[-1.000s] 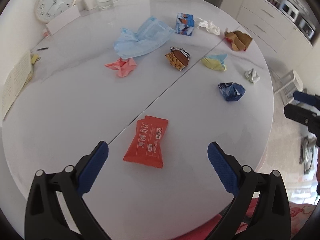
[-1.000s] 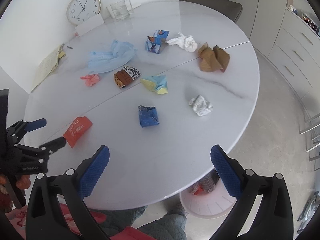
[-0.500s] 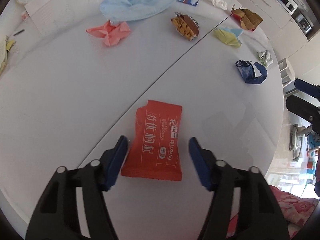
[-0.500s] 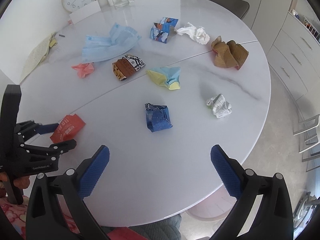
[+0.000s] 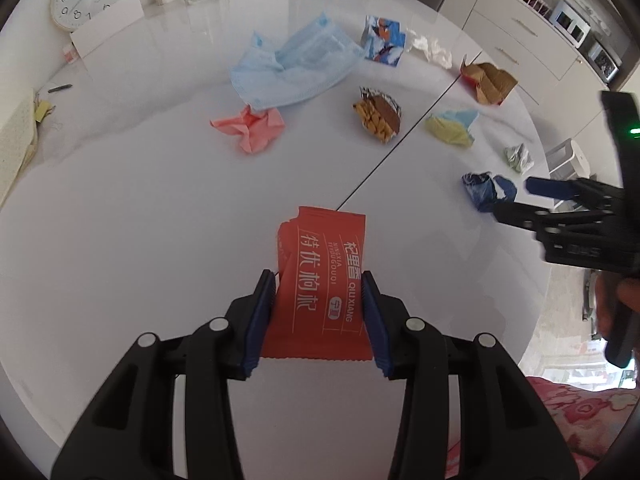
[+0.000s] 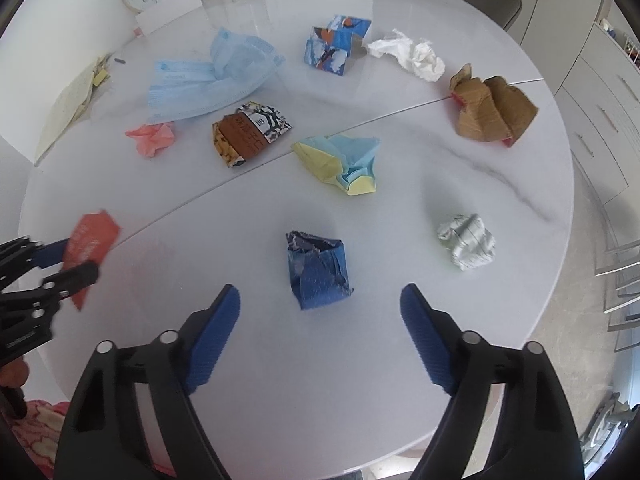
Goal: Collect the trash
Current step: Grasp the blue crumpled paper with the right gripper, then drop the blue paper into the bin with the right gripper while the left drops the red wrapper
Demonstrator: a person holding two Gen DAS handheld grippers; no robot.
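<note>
White round table [image 6: 500, 184], strewn with trash. Left gripper [image 5: 318, 312] clamped on red wrapper [image 5: 320, 280], near table seam [image 5: 384, 160], just off the surface. Right gripper [image 6: 320, 320] spread wide, nothing between its pads, poised just before crumpled blue wrapper [image 6: 318, 270], right of that seam.

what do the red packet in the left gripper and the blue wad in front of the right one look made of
Red packet: probably glossy plastic film; smooth printed face, serrated end seal. Blue wad: looks like crumpled foil-lined wrapper; stiff sharp creases that hold shape, faint sheen. Could be coated paper.
</note>
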